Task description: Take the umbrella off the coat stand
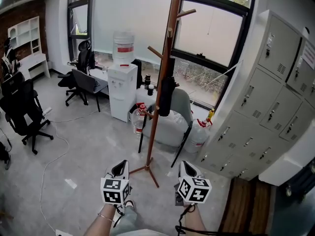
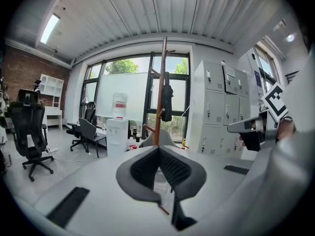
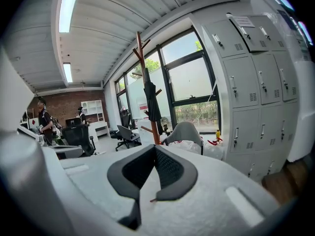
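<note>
Both white hand-held grippers sit lowest in the head view, each topped by its cube of square black-and-white markers. The left gripper and the right gripper are side by side, apart from each other, and point toward the foot of the stand. Each gripper's own view shows its dark padded jaws pressed together at the tips with nothing between them, so neither grips anything.

A tall brown wooden coat stand rises from splayed feet on the grey floor, and those feet show between the two grippers in the head view. The black folded umbrella hangs upright from a peg partway up the pole. It lies close against the pole's right side and well apart from both grippers.

Behind the stand a grey shell chair stands near the window wall. A white water dispenser with a clear bottle on top stands to its left. Grey metal lockers line the right edge of the floor. A black high-backed office chair stands toward its left edge.
</note>
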Demonstrator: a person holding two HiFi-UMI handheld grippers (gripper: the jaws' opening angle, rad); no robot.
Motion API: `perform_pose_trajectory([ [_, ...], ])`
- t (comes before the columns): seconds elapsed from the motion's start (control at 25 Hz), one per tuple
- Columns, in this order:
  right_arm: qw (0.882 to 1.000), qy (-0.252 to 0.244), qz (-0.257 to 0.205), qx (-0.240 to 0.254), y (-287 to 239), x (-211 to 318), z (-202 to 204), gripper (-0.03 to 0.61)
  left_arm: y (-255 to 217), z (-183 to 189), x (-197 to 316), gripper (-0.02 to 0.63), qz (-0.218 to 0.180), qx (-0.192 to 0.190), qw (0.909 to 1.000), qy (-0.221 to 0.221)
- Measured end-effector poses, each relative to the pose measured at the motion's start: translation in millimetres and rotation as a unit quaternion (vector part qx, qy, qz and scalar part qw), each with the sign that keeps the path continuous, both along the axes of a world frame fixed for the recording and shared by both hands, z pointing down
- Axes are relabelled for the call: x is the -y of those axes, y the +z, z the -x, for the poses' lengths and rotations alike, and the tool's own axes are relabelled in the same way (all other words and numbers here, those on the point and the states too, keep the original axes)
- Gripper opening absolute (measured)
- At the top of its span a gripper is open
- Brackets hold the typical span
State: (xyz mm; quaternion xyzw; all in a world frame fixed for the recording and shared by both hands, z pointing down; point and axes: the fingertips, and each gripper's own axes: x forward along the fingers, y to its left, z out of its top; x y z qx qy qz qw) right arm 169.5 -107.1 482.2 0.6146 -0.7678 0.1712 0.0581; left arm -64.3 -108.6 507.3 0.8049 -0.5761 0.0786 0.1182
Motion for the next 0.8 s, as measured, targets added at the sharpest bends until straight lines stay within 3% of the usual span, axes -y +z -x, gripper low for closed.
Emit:
perform_pose_trajectory([
  [0.28,0.999,0.016,-0.031,0.001,-24,65,11,0.005,-18,13,70,0.005,-0.023,-0.006,0.9997,0.01],
  [0.8,0.998,0.049,-0.043,-0.001,-49,183,31,0.005,-43,39,204,0.005,-0.033,-0.008,0.9986,0.04],
])
